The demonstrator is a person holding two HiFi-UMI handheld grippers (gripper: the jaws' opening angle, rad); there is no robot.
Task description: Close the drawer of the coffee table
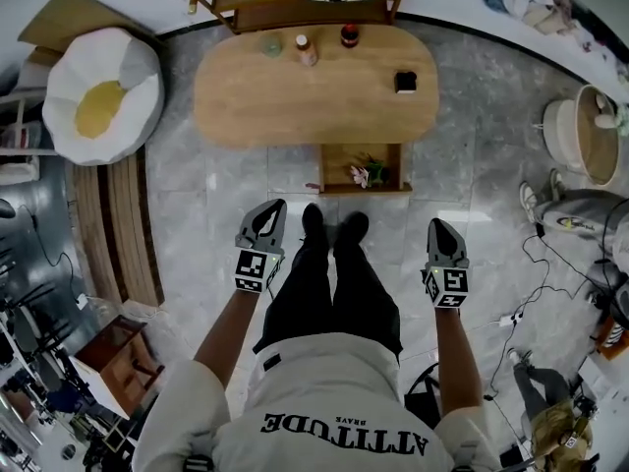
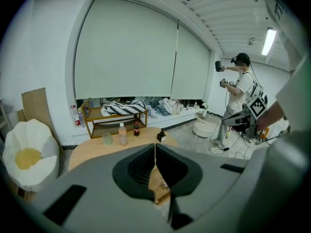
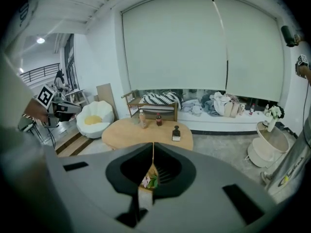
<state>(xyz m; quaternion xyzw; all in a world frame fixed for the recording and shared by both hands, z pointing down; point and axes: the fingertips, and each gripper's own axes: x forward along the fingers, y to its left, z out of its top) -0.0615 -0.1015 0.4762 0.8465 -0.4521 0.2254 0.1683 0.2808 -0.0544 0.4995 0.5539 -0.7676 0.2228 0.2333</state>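
Drawer [image 1: 335, 165] open per head view; left tool [image 1: 276, 205], right tool [image 1: 435, 223] clenched empty; left gripper view adds bystander [image 2: 241, 89].

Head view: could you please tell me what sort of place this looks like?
Probably a living-room set inside a recording lab. A coffee table and an egg-shaped beanbag furnish it, yet loose cables trail about and another person wearing a headset stands nearby.

The drawer [image 1: 361, 170] is sticking out of the coffee table [image 1: 246, 106] at its near edge, right of centre, with a small plant [image 1: 366, 173] lying in it; a cup [image 1: 270, 43], a bottle [image 1: 306, 49] and a second bottle [image 1: 349, 35] are lining up left to right along the far edge; a small container [image 1: 405, 82] is sitting near the right end; a shelf rack [image 1: 295, 8] is standing behind the far edge; a beanbag [image 1: 103, 94] is sitting off the left end.
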